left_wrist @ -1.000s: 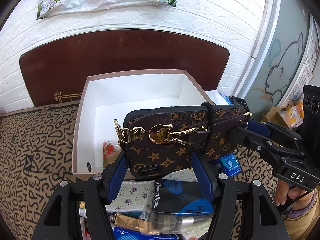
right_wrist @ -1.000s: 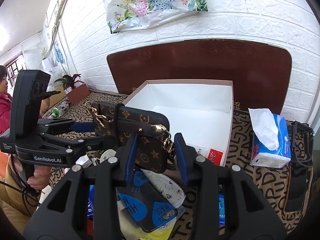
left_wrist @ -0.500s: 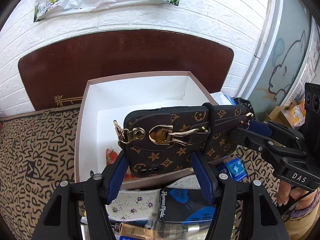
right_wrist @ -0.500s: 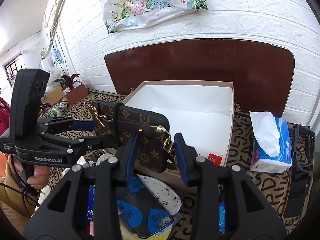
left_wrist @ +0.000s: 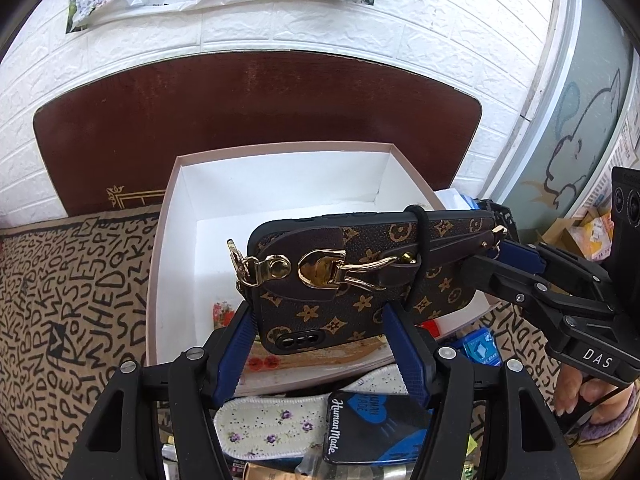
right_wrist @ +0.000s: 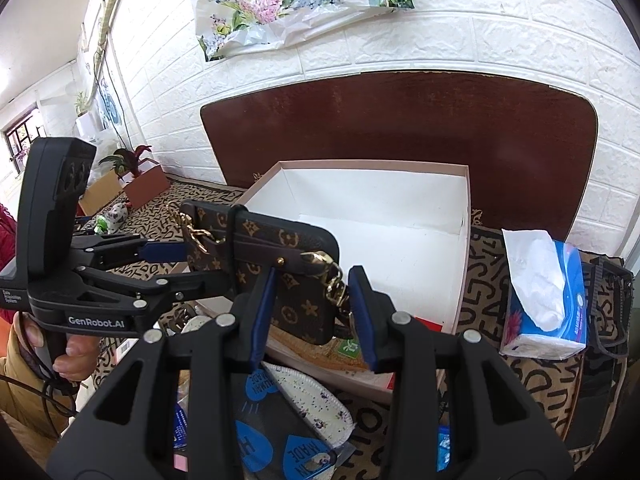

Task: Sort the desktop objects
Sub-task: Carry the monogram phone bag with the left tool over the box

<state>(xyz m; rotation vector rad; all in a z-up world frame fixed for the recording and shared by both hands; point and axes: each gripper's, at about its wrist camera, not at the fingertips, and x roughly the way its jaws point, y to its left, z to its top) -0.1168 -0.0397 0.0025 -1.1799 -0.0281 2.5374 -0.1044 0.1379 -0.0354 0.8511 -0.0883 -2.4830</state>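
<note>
A brown monogram phone case (left_wrist: pixel 360 280) with a gold clasp and strap hangs level above the near part of the open white box (left_wrist: pixel 280 148). My left gripper (left_wrist: pixel 320 336) is shut on the case's camera end, its blue fingers (left_wrist: pixel 236 344) on either side. My right gripper (left_wrist: pixel 516 264) comes in from the right and clamps the far end. In the right wrist view the case (right_wrist: pixel 296 304) sits between the pads of the right gripper (right_wrist: pixel 314 312), the left gripper (right_wrist: pixel 200 264) grips it from the left, and the box (right_wrist: pixel 360 164) lies just behind.
Below the case lies a pile: a black and blue phone case (left_wrist: pixel 372 428), a floral insole (left_wrist: pixel 272 424), a blue packet (left_wrist: pixel 480 348). A tissue pack (right_wrist: pixel 548 292) and a black bag (right_wrist: pixel 608 300) stand right of the box. A brown board (left_wrist: pixel 256 112) leans on the wall behind.
Both grippers have carried the case forward together; the box now looks nearer and the case hangs over its near edge. The grips have not changed.
</note>
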